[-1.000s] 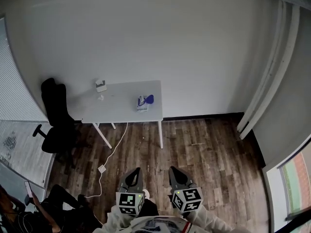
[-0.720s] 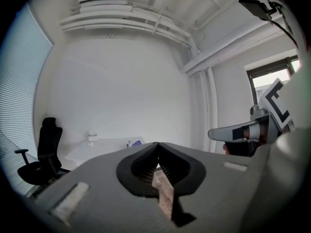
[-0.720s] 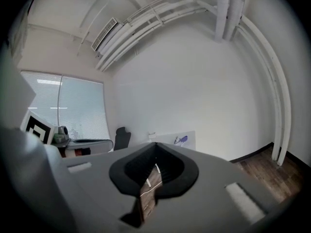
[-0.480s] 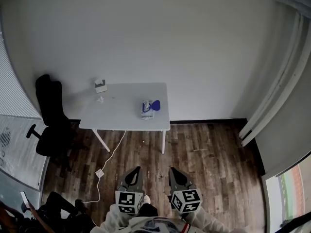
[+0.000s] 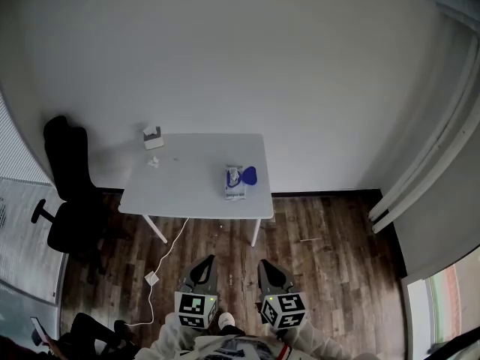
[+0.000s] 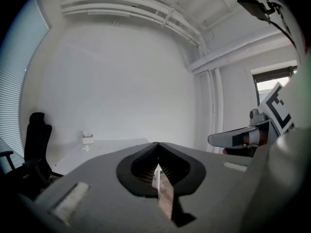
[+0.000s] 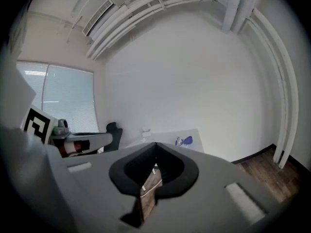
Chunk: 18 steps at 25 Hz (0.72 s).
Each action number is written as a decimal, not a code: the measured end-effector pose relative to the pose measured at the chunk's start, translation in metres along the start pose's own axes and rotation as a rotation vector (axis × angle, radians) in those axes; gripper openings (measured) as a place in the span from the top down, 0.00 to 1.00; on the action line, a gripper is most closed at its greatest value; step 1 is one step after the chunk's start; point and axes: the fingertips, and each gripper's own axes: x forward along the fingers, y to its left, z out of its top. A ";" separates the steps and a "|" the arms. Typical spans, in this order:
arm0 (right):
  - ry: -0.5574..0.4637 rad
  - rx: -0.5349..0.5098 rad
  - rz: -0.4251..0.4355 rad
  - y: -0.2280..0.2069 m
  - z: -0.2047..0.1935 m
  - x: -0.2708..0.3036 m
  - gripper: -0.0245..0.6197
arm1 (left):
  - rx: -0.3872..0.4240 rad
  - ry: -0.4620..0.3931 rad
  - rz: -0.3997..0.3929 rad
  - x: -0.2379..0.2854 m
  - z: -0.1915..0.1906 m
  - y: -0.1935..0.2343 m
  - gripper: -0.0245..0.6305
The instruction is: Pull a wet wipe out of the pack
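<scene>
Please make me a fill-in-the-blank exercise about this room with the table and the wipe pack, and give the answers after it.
The wet wipe pack lies on the ____ table.
The office chair at the table's left in the head view is ____.
The left gripper and the right gripper, jaws together, hold ____.
A white cable hangs from the table to the ____ floor.
Missing words: white; black; nothing; wooden.
</scene>
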 end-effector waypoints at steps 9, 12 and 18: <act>-0.010 -0.028 -0.034 0.008 0.018 0.060 0.95 | 0.006 -0.052 -0.022 0.027 0.016 0.049 0.96; -0.008 -0.045 -0.022 0.018 0.023 0.073 0.95 | -0.013 -0.053 -0.006 0.033 0.017 0.068 0.96; -0.016 -0.055 -0.032 0.014 0.034 0.093 0.95 | -0.023 -0.060 -0.001 0.049 0.021 0.083 0.96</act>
